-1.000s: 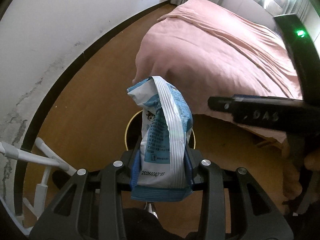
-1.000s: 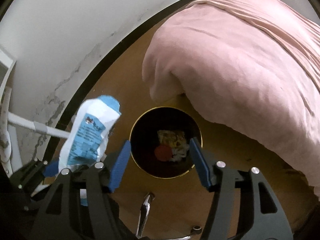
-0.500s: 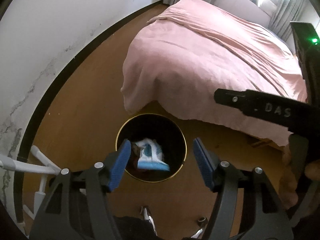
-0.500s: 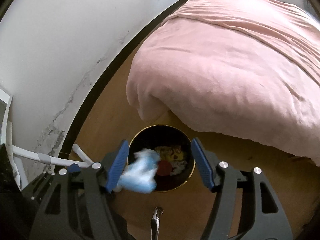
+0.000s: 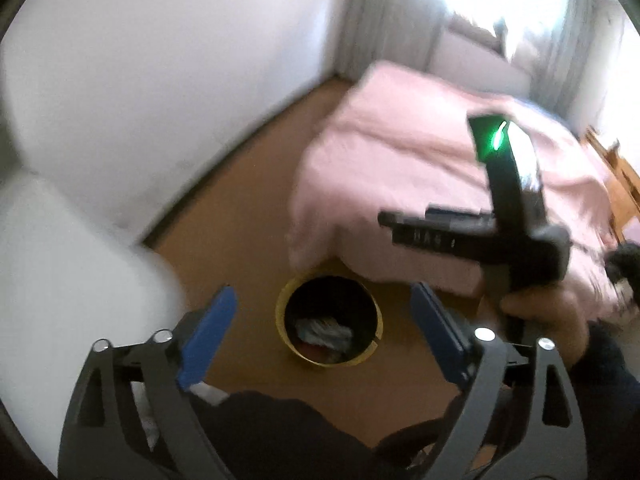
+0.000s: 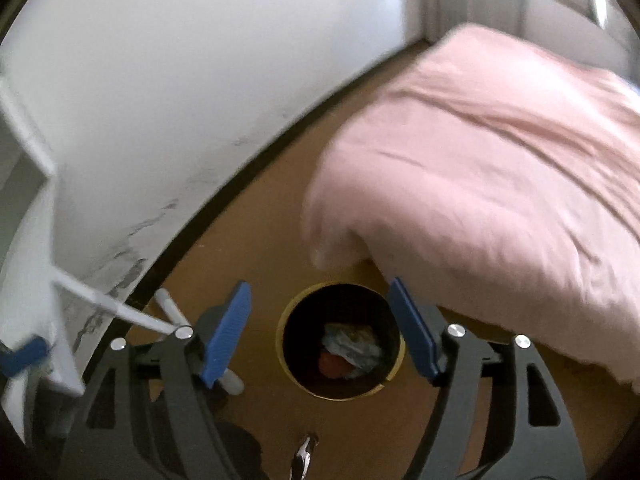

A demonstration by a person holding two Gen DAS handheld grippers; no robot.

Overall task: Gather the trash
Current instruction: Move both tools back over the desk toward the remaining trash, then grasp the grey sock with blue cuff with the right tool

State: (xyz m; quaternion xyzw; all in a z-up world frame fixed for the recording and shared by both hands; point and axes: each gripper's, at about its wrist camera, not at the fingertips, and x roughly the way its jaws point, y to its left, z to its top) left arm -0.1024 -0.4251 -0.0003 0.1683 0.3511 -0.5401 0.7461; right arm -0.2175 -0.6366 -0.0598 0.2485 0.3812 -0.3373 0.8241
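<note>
A round black bin with a gold rim (image 5: 289, 345) (image 6: 285, 364) stands on the wooden floor by the corner of the bed. The blue and white snack bag (image 5: 323, 330) (image 6: 352, 343) lies inside it on other trash, next to a red piece (image 6: 334, 365). My left gripper (image 5: 326, 336) is open and empty, high above the bin. My right gripper (image 6: 320, 330) is open and empty too, also above the bin. In the left wrist view the right gripper's black body (image 5: 516, 236) shows at the right, held by a hand. Both views are blurred.
A bed with a pink cover (image 5: 420, 168) (image 6: 500, 184) fills the right side. A white wall with a dark baseboard (image 6: 248, 172) runs along the left. A white frame with thin bars (image 6: 104, 300) stands at the lower left. Curtains and a bright window (image 5: 520, 20) are at the back.
My left gripper opened and dropped the snack bag into the bin, where it now rests. Both grippers have since risen and pulled back, so the bin looks smaller.
</note>
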